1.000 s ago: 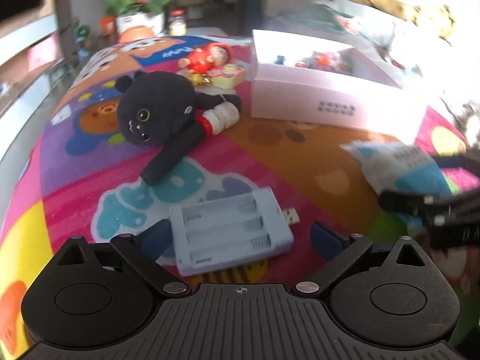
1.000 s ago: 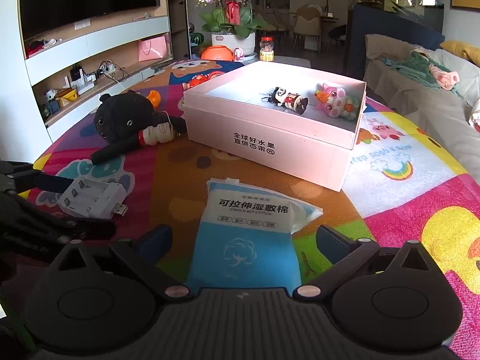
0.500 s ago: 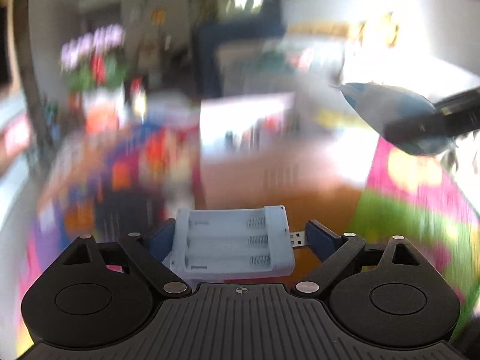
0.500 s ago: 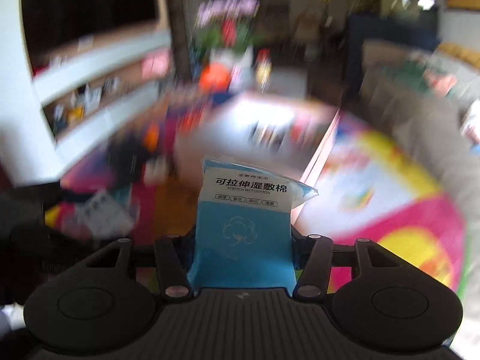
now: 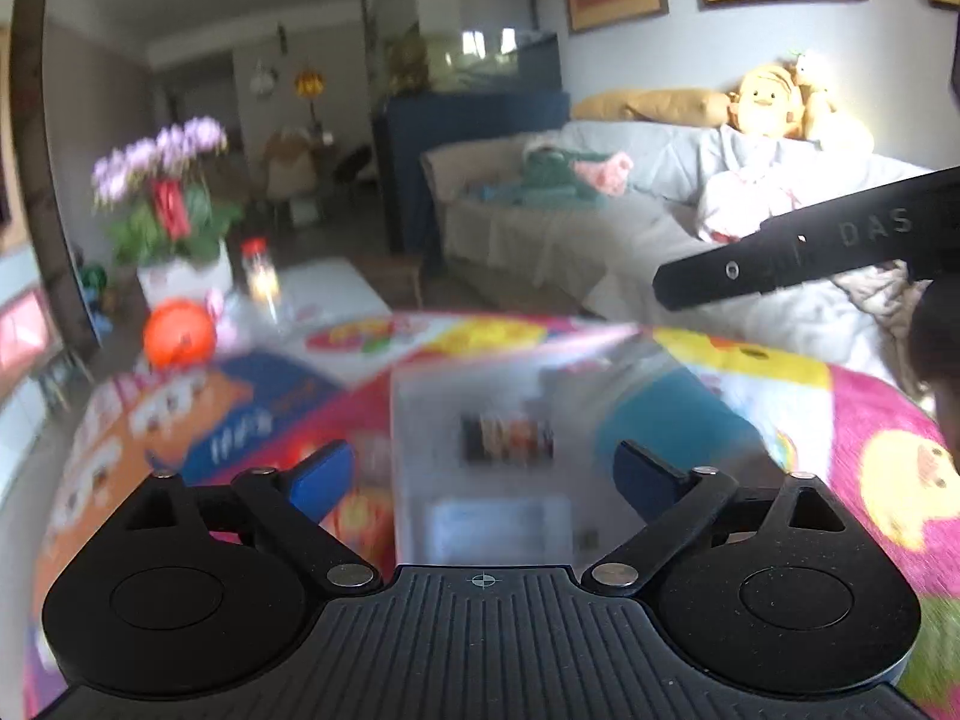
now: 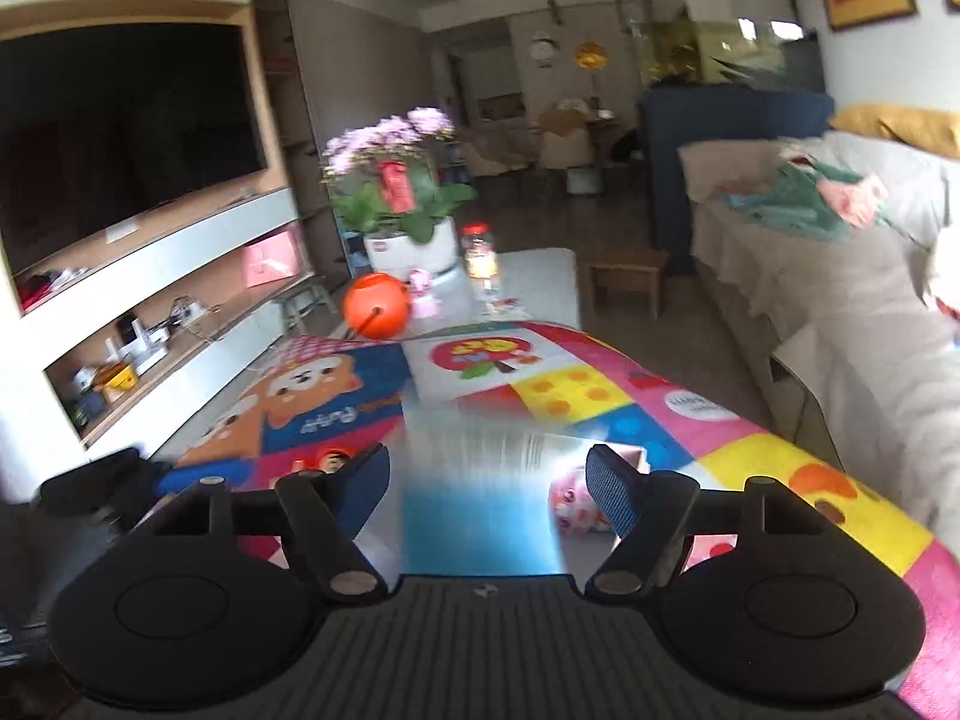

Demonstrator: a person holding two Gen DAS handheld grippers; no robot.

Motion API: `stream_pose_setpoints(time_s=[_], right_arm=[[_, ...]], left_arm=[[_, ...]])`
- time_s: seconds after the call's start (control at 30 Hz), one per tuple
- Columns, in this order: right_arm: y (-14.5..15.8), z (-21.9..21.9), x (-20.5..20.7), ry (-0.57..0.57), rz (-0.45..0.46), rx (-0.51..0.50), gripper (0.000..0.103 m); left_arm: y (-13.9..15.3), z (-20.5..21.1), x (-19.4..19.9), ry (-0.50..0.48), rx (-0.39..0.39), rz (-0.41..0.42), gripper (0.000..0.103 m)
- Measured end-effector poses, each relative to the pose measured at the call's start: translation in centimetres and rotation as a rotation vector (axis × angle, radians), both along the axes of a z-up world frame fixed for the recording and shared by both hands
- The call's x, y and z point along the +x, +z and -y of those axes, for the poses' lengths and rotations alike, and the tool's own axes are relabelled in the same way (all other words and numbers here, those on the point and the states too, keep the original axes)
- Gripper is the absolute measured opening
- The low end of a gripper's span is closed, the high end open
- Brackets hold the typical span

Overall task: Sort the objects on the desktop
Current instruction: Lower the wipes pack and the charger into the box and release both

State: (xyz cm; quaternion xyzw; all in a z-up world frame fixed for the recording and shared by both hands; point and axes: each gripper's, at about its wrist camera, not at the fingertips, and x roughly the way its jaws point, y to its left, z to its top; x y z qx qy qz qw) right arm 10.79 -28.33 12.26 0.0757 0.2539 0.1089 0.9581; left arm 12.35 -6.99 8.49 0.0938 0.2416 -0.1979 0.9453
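Dropping step: left gripper [image 5: 480, 474] and right gripper [image 6: 486, 486] jaws have just been opening, apart; battery case [image 5: 498, 525] and wipes packet [image 6: 480, 516] fall blurred between them toward the pink box [image 5: 432, 396] at 12 o'clock. Next: withdraw, fetch remaining items.

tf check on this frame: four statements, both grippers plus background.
1. The right gripper clamps the blue packet. False: its jaws have just been opening; the blurred packet lies between them with gaps on both sides.
2. The left gripper is open. True: its jaws have just been opening, with the blurred battery case between them, untouched.
3. An orange ball sits beside the flower pot. True.
4. The TV shows a picture. False: the screen is dark.
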Motion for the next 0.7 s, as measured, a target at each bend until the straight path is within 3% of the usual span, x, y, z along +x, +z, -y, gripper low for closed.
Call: stream_pose_setpoints(time_s=[0.1, 0.2, 0.3, 0.4, 0.6, 0.67, 0.7], right_arm=[[-1.7, 0.4, -0.5, 0.007, -0.019, 0.010, 0.073], [-3.0, -0.7, -1.8, 0.000, -0.018, -0.069, 0.073], [-3.6, -2.9, -3.2, 0.041, -0.001, -0.143, 0.073], [-3.9, -5.6, -4.4, 0.154, -0.002, -0.174, 0.076], [-7.8, -14.5, -6.1, 0.389, -0.046, -0.235, 0.081], [-8.9, -17.2, -5.9, 0.418, -0.053, -0.254, 0.080], [-9.4, -18.3, -5.5, 0.417, -0.051, -0.265, 0.075]], left_arm=[[-1.1, -2.4, -2.5, 0.005, 0.002, -0.038, 0.100], [-2.2, -4.3, -5.3, 0.045, 0.027, -0.052, 0.101], [-3.6, -5.7, -7.5, 0.135, 0.087, -0.069, 0.101], [-4.8, -8.1, -8.7, 0.261, 0.102, -0.116, 0.101], [-4.6, -15.1, -10.6, 0.522, 0.024, -0.160, 0.101], [-4.2, -17.0, -11.2, 0.579, 0.004, -0.149, 0.101], [-3.7, -17.7, -11.5, 0.597, -0.007, -0.143, 0.101]])
